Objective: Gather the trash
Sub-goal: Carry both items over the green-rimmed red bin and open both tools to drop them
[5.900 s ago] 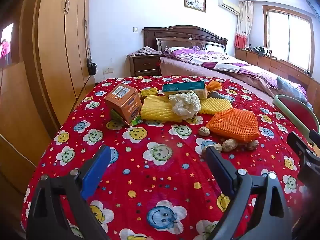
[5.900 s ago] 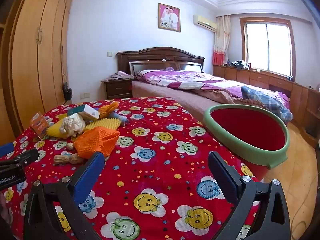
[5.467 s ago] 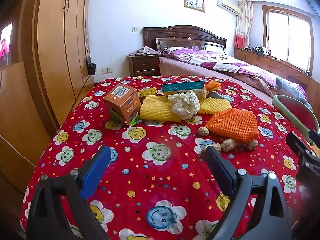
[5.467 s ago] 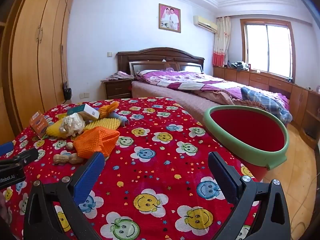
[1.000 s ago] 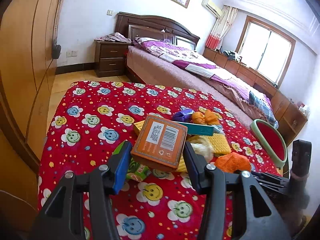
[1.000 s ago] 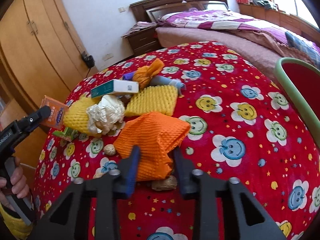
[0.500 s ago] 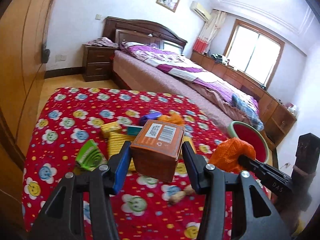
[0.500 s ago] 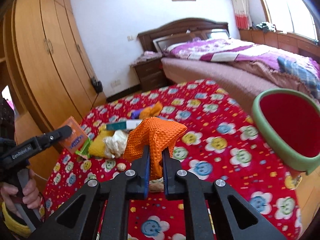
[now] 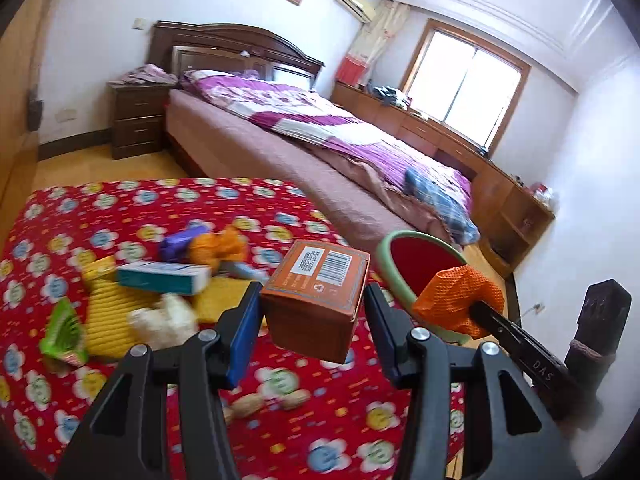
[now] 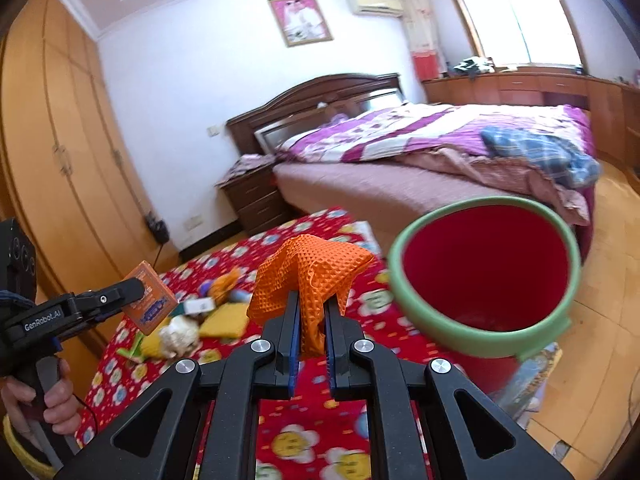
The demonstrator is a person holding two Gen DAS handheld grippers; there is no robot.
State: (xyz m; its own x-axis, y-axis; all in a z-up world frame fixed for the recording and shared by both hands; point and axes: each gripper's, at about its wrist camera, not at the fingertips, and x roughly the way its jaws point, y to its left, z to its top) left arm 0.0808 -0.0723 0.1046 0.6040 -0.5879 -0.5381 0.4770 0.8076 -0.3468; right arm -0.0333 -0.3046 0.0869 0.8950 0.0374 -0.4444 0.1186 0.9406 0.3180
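Red bin (image 10: 486, 322) mouth open, unobstructed; bed (image 10: 420, 168) close behind it; trash pile (image 9: 160, 292) crowding tablecloth's (image 9: 100, 208) left-ctr.

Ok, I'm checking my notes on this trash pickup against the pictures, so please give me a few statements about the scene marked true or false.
1. The left gripper holds an orange cardboard box. True.
2. The right gripper is open and empty. False: it is shut on an orange foam net.
3. The red bin has a green rim. True.
4. The teal box is already in the bin. False: it lies on the red tablecloth.
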